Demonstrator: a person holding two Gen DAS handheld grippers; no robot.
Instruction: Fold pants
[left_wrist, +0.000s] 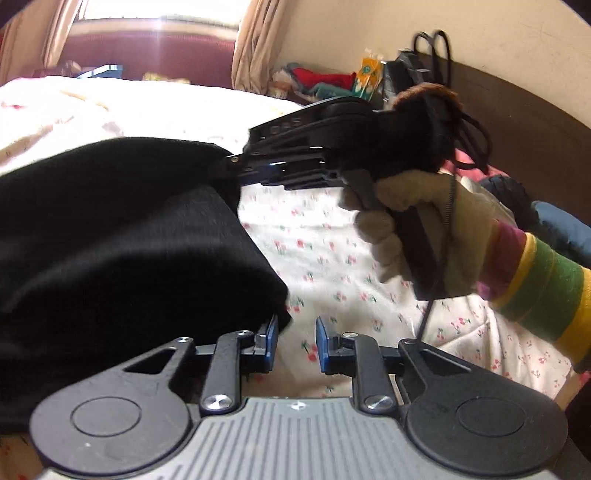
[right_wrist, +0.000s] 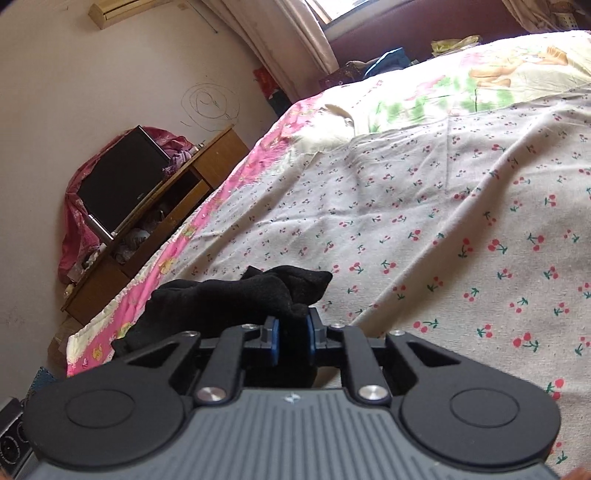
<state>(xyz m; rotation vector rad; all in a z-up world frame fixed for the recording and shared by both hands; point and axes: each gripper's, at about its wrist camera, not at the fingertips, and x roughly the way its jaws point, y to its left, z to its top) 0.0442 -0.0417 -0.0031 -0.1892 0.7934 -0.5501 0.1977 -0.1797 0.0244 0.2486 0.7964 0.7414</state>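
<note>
Right at your left gripper (left_wrist: 294, 345) the jaws are spread with nothing between them, and the black pants (left_wrist: 122, 236) sit just to the left of them, a corner brushing the left-hand pad. So that side isn't gripping anything. Over on your right gripper (right_wrist: 292, 338), the jaws are pinched on a bunched bit of the pants (right_wrist: 240, 295), and the left camera shows it holding the far edge up off the bed (left_wrist: 332, 251).

Looks to me like you're mid-fold, carrying one end over with only one side held. Next move probably calls for getting the left jaws onto that near corner, then laying both edges down evenly on the cherry-print sheet (right_wrist: 424, 206) so the fold doesn't go crooked.
</note>
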